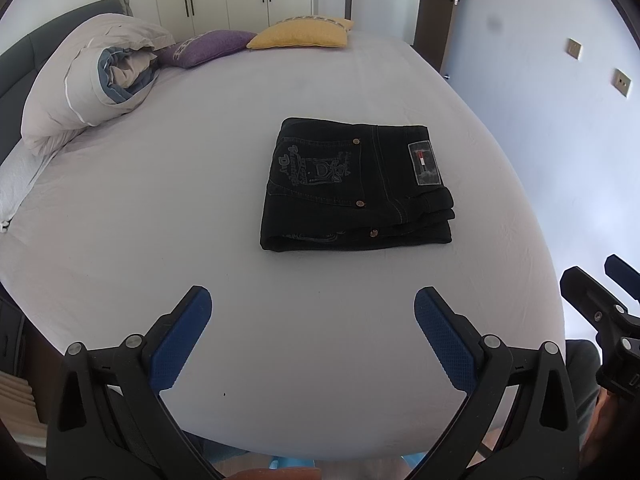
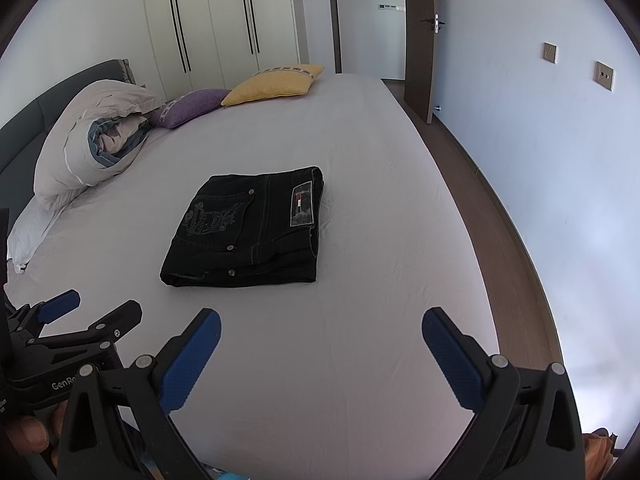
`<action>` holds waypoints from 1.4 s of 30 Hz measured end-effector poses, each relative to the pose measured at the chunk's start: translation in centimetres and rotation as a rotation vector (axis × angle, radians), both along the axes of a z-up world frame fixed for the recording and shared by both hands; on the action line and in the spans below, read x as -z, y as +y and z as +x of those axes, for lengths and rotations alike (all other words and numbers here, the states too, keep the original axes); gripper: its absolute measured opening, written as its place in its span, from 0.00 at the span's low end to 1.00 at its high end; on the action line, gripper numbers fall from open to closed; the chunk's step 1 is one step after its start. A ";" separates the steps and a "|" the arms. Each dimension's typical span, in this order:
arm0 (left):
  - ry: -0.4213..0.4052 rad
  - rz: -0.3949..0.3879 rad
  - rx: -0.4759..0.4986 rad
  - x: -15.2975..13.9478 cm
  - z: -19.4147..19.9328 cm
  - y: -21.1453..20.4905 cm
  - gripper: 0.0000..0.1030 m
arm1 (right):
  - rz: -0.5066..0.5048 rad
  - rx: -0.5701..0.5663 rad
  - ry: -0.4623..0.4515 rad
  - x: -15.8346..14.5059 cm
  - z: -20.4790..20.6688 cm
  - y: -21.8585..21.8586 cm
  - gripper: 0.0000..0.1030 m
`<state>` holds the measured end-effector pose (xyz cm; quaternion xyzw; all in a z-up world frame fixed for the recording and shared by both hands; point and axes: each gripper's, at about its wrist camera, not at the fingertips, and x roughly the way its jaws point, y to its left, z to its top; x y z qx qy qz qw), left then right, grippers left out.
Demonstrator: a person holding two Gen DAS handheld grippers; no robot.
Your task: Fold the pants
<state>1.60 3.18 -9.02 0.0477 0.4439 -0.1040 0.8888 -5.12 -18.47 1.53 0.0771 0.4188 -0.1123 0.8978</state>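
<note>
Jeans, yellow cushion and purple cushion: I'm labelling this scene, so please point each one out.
jeans (image 1: 320, 184): left wrist view, on the embroidered back pocket.
yellow cushion (image 2: 268, 86): right wrist view, on the middle of its top face.
purple cushion (image 1: 212, 46): left wrist view, on its plain fabric.

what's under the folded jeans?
The folded jeans lie flat on the bed sheet, layers stacked. Anything between or beneath the layers is covered. Both grippers are open, clear of them.
</note>
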 end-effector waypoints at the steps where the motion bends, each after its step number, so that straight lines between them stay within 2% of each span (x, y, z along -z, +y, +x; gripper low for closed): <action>1: 0.000 -0.001 0.001 0.0 0.0 0.0 1.00 | 0.000 0.000 0.001 0.0 0.0 0.0 1.00; 42: 0.011 -0.012 -0.011 0.2 0.4 0.2 1.00 | -0.005 -0.027 0.011 0.5 0.7 -0.2 1.00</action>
